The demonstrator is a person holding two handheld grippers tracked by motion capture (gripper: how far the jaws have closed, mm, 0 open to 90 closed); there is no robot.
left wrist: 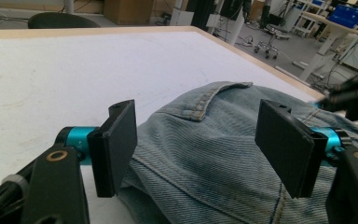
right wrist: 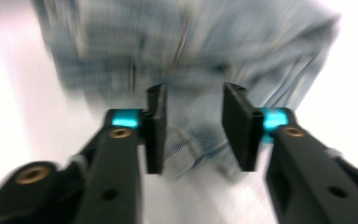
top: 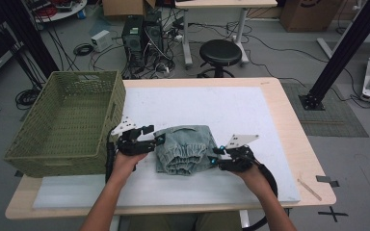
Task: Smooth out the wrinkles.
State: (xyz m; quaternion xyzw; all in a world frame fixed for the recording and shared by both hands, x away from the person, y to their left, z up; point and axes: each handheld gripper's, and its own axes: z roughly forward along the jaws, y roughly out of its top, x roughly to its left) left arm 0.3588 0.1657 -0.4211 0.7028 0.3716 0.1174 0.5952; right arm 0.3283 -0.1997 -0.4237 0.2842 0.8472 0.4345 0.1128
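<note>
Here both grippers' fingers stand apart at the folded jeans' [top: 185, 149] side edges, bare mat [top: 231, 106] beyond.

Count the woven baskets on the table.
1. The single olive-green woven plastic basket sits at the table's left edge, beside the folded light-blue denim garment. Nothing on the table looks large enough to hide another.
</note>
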